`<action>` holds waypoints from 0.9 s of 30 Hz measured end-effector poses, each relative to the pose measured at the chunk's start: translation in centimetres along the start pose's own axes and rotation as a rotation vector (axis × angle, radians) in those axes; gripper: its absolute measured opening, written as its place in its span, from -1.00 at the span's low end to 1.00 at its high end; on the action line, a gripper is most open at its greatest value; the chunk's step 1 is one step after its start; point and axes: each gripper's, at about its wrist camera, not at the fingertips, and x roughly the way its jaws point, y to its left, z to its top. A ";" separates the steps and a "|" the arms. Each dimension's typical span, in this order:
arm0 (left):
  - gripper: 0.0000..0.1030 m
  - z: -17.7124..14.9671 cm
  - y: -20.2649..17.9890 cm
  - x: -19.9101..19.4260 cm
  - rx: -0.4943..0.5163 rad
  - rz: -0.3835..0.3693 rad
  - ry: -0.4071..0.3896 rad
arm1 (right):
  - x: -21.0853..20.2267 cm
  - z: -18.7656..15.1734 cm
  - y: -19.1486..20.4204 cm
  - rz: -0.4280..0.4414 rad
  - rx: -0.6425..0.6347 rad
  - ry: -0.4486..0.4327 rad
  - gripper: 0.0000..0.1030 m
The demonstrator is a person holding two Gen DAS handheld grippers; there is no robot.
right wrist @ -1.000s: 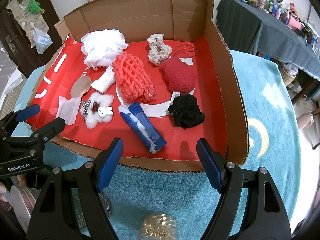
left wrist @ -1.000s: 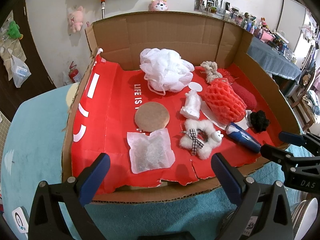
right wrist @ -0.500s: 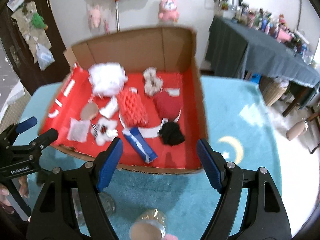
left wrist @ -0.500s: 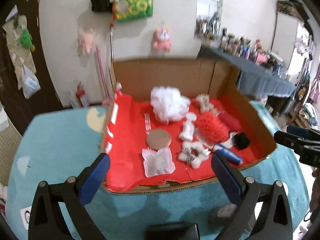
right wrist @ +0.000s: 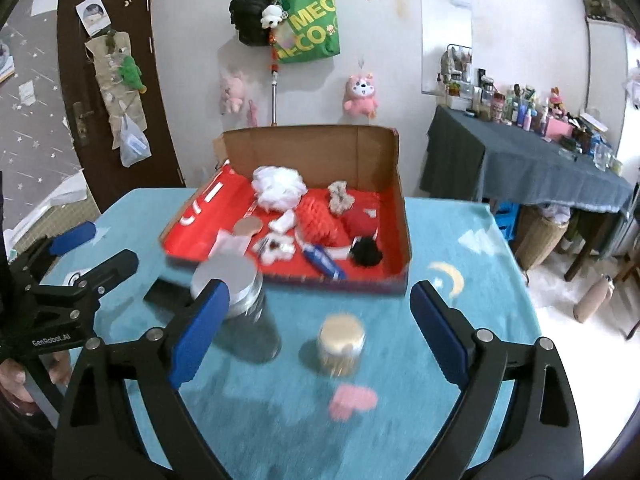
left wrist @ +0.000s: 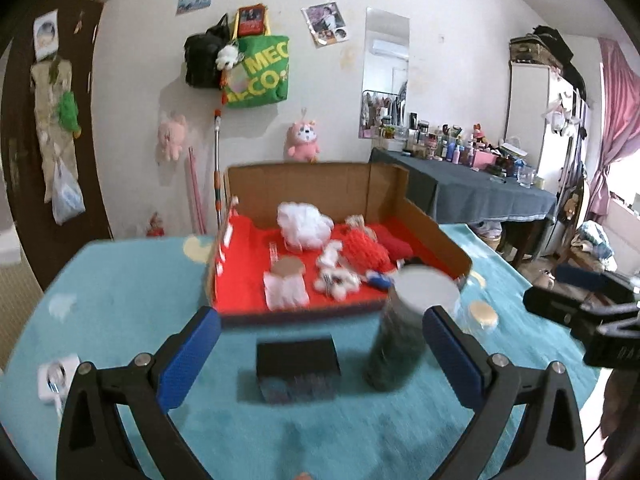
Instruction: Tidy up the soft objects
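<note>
A cardboard box [left wrist: 436,224] [right wrist: 402,216] with a red lining stands on the teal table. In it lie several soft things: a white mesh puff [left wrist: 304,222] [right wrist: 280,188], an orange net sponge [left wrist: 364,246] [right wrist: 316,220], a red pad [left wrist: 396,244] [right wrist: 360,220], a black scrunchie [right wrist: 366,252], a fluffy white hair tie [left wrist: 336,280] [right wrist: 278,246], a blue packet [right wrist: 322,260] and a round tan pad [left wrist: 288,268] [right wrist: 246,226]. My left gripper [left wrist: 320,354] and my right gripper [right wrist: 320,332] are both open and empty, held back well short of the box.
A dark jar with a silver lid [left wrist: 404,332] [right wrist: 236,304], a small gold-lidded jar [left wrist: 482,316] [right wrist: 340,344] and a black box [left wrist: 296,364] stand on the table [left wrist: 120,280] before the cardboard box. A white device [left wrist: 56,376] lies at the left. A cluttered grey table [right wrist: 540,160] stands behind right.
Both grippers have pulled back and up from the box, so it looks far smaller. The jars and the black box have come into view. Both stay open.
</note>
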 end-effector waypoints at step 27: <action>1.00 -10.5 -1.3 7.7 -0.028 0.125 0.361 | 8.2 -11.7 -1.2 -0.156 0.045 0.230 0.83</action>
